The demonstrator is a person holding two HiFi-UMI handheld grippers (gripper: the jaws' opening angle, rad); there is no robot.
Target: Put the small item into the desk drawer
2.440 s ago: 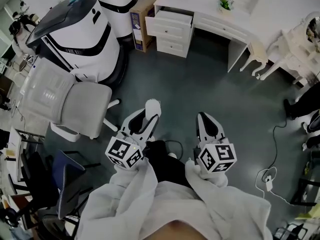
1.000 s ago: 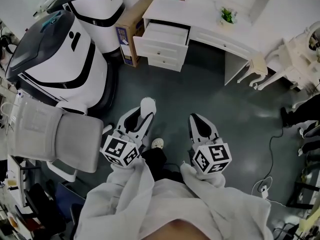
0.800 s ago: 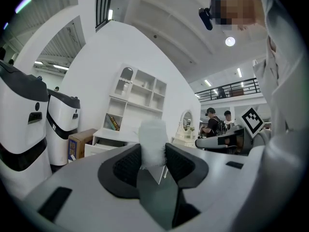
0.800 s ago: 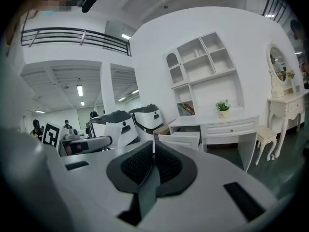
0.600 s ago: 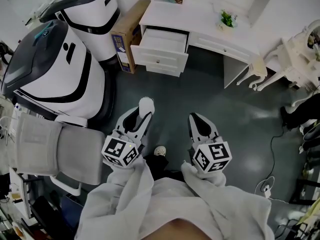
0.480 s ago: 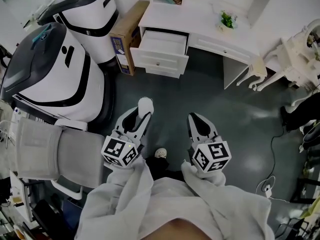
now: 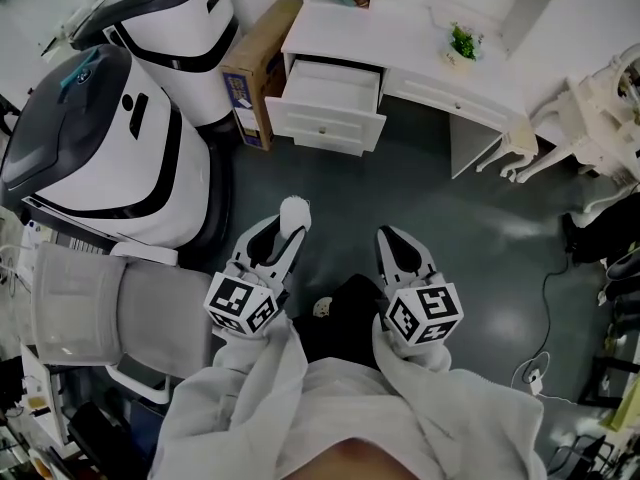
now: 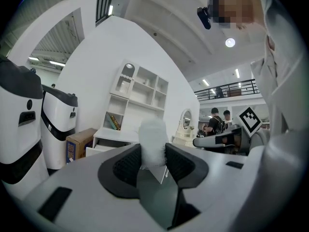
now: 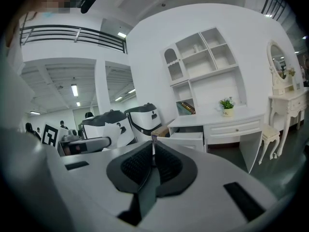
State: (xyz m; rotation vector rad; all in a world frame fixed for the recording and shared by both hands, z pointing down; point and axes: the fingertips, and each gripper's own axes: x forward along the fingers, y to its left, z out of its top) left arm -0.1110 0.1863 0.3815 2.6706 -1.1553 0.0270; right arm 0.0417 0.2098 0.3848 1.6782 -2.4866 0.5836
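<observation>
Your left tongs (image 8: 153,154) were clamped on the small item (image 8: 152,140), a white fluffy wad standing upright between the pads and poking out past the tips. Your right tongs (image 9: 153,154) were closed, with nothing I could make out in them, just beside the left and level with it. The open drawer (image 7: 325,126) lay well ahead across bare floor (image 7: 400,188), roughly in line with the left tongs. Its front faced you, so your left hand was the nearer one and nothing blocked that path. A large white machine (image 7: 110,158) and a cardboard box (image 7: 250,68) stood to the drawer's left. On the counter (image 7: 335,30) a potted plant (image 7: 462,43) sat further right.
</observation>
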